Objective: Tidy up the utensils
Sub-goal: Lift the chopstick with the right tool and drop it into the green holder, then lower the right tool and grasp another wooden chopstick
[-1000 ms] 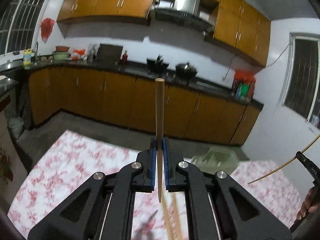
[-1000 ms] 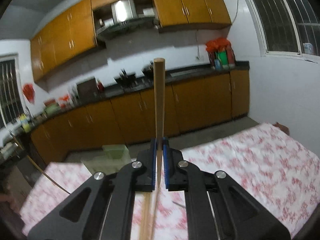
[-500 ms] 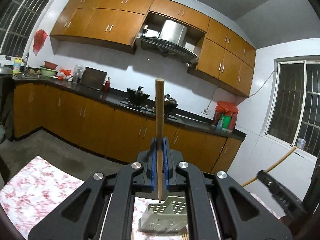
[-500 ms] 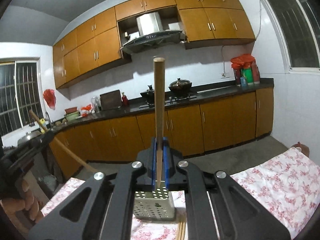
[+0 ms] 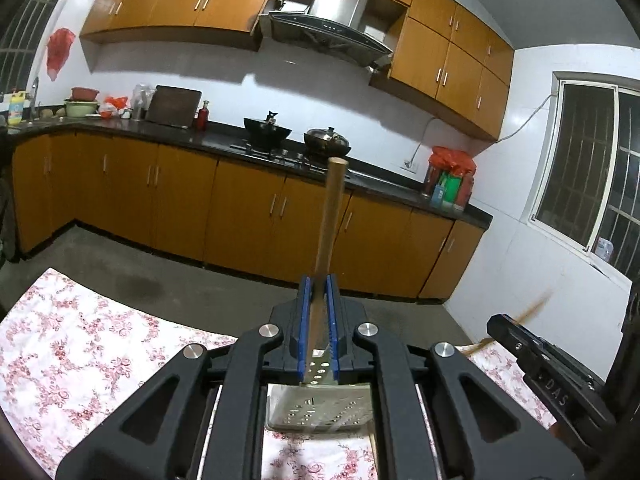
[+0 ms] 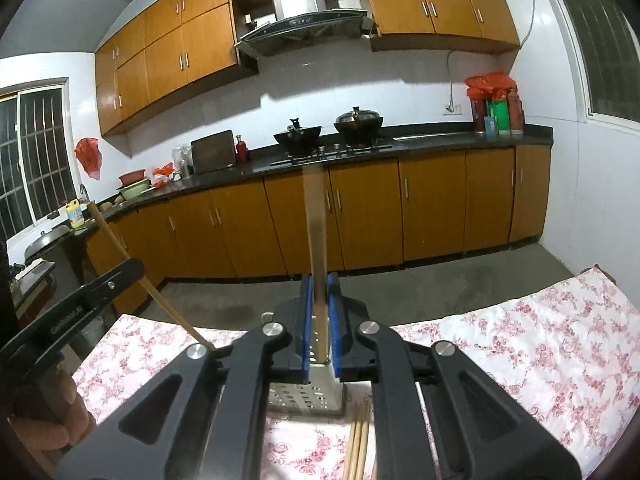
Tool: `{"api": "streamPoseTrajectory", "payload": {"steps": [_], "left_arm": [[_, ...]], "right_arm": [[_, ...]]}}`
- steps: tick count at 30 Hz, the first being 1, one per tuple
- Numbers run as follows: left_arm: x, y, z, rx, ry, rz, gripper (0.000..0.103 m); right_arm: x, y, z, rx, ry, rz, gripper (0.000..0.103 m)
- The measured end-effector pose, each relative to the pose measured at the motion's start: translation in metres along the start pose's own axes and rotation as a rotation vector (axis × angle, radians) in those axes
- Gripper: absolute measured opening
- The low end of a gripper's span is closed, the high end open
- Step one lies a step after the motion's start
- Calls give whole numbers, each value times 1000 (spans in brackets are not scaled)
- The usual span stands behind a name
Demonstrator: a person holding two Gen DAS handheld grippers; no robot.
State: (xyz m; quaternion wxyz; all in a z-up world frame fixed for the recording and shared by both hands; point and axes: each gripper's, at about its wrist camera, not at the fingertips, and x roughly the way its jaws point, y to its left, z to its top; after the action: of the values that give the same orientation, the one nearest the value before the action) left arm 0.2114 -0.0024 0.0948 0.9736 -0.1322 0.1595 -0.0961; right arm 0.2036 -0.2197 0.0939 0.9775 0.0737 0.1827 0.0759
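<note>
My left gripper (image 5: 318, 320) is shut on a wooden chopstick (image 5: 330, 216) that stands upright, its lower end over a pale green perforated utensil holder (image 5: 320, 408) on the floral tablecloth. My right gripper (image 6: 320, 320) is shut on another wooden chopstick (image 6: 314, 216), blurred, also upright above the same holder (image 6: 308, 400). Each gripper shows in the other's view: the right one at the right edge (image 5: 540, 364), the left one at the left edge (image 6: 76, 312).
Loose chopsticks (image 6: 358, 440) lie on the tablecloth (image 6: 520, 352) in front of the holder. Kitchen cabinets (image 5: 240, 208) and a counter with woks (image 5: 266, 134) run along the far wall. Windows are at both sides.
Both grippers have tilted down and closed in on the holder, which now sits right under the fingers. The left chopstick now leans slightly. The right chopstick is motion-blurred.
</note>
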Motion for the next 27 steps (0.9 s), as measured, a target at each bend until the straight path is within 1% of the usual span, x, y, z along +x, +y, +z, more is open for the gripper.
{"api": "streamPoseTrajectory", "payload": {"steps": [1, 2, 4, 9, 11, 14, 17, 19, 20, 21, 22, 23, 24, 25, 26, 27], "left_arm": [[-2, 0, 0, 0, -3, -1, 16], [-4, 0, 1, 0, -7, 0, 25], [-11, 2, 2, -6, -26, 2, 35], [-27, 2, 9, -24, -57, -5, 38], [-38, 5, 11, -31, -78, -8, 40], [-59, 16, 12, -56, -112, -9, 44], [-77, 32, 3, -71, -115, 31, 45], [-82, 44, -13, -60, -82, 94, 45], [-81, 47, -20, -54, -61, 120, 45], [-78, 55, -34, -44, -15, 159, 45], [-75, 60, -45, -39, 22, 180, 45], [-71, 64, -55, -37, 55, 193, 45], [-65, 70, -66, -39, 104, 204, 45], [-58, 76, -83, -42, 170, 214, 45], [-54, 80, -90, -43, 197, 219, 45], [-49, 84, -103, -46, 245, 226, 45]], "right_arm": [[-3, -1, 0, 2, -7, 1, 19], [-6, 0, 0, 3, -12, 1, 23], [-14, -1, 2, 5, -28, -2, 26], [-42, -5, 6, 16, -73, -11, 35], [-52, -10, 4, 18, -82, -30, 37], [-65, -27, -5, 39, -72, -75, 38], [-62, -49, -29, 66, 10, -134, 38], [-50, -61, -50, 74, 94, -156, 38], [-41, -67, -64, 79, 153, -156, 38], [-31, -70, -81, 85, 217, -154, 38], [-24, -71, -94, 87, 268, -148, 37], [-16, -70, -108, 88, 317, -135, 34], [-10, -70, -121, 85, 362, -122, 29], [-3, -67, -140, 76, 419, -106, 28], [0, -63, -149, 73, 444, -94, 25], [4, -59, -161, 69, 479, -75, 23]]}}
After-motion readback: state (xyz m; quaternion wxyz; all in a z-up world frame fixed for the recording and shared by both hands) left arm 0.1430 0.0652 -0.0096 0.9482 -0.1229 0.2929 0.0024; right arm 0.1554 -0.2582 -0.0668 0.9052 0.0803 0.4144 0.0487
